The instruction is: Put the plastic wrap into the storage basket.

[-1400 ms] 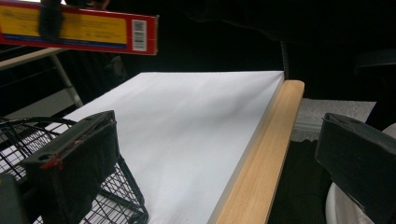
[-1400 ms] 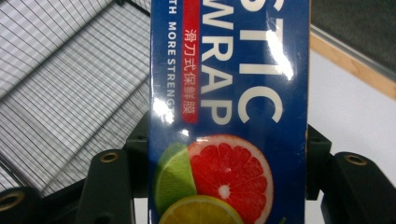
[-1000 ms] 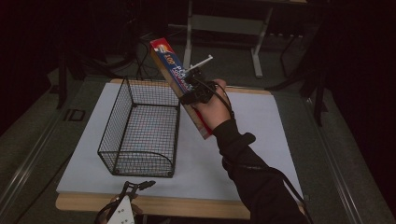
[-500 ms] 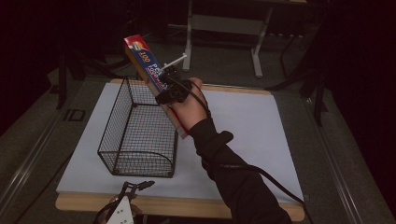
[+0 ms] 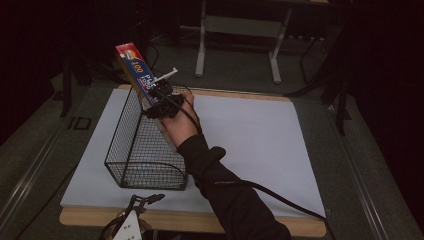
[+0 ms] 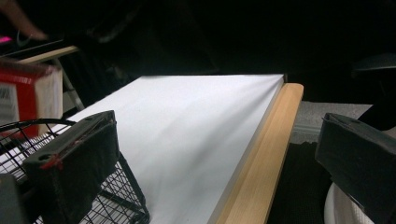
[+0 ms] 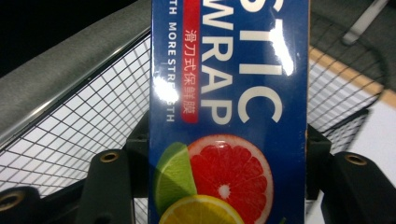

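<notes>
Over the wire basket, the right gripper pinches a plastic wrap box — tilted toward eleven o'clock. At six o'clock, the left gripper rests — jaws spread.

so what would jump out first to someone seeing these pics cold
The bright blue and red plastic wrap box, clamped in the right gripper and tilted up over the far end of the black wire basket. The basket stands on the left part of the white table top. The left gripper waits open at the near edge.
</notes>
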{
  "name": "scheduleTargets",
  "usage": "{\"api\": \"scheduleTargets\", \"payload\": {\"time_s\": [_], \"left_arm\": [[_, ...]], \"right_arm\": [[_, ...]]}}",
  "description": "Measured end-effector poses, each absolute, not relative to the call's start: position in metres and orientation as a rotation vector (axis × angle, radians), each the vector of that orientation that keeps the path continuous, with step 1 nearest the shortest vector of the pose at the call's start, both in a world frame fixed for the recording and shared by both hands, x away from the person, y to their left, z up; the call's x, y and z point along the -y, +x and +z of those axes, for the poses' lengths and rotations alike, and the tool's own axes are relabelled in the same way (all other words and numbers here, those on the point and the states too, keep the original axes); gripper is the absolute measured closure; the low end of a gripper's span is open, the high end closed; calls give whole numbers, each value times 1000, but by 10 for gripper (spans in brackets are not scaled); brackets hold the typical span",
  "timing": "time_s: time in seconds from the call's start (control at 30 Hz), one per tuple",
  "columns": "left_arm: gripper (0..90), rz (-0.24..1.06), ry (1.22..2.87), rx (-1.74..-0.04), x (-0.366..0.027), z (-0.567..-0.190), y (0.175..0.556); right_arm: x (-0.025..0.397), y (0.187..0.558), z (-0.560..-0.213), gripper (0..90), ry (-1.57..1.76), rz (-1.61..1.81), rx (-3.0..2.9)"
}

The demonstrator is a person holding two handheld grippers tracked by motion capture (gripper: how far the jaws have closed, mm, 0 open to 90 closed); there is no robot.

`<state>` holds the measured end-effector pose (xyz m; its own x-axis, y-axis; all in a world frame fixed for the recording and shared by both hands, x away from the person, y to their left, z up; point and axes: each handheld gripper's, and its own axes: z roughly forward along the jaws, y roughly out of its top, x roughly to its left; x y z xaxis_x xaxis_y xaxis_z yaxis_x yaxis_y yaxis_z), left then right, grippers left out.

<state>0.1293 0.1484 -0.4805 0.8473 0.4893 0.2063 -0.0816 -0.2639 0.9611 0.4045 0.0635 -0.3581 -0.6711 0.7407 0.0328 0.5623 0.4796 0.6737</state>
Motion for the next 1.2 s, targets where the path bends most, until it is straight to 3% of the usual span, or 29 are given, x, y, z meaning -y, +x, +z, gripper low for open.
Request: {"api": "scheduleTargets", "payload": {"time_s": [0.67,1.2], "left_arm": [[1,557,1761,-310,-149,-481,129],[1,551,1764,-313,-149,-481,129]], "right_arm": [[-83,403,-419,409,1190,917,-2501],[-80,406,-430,391,1228,849,-2504]]}}
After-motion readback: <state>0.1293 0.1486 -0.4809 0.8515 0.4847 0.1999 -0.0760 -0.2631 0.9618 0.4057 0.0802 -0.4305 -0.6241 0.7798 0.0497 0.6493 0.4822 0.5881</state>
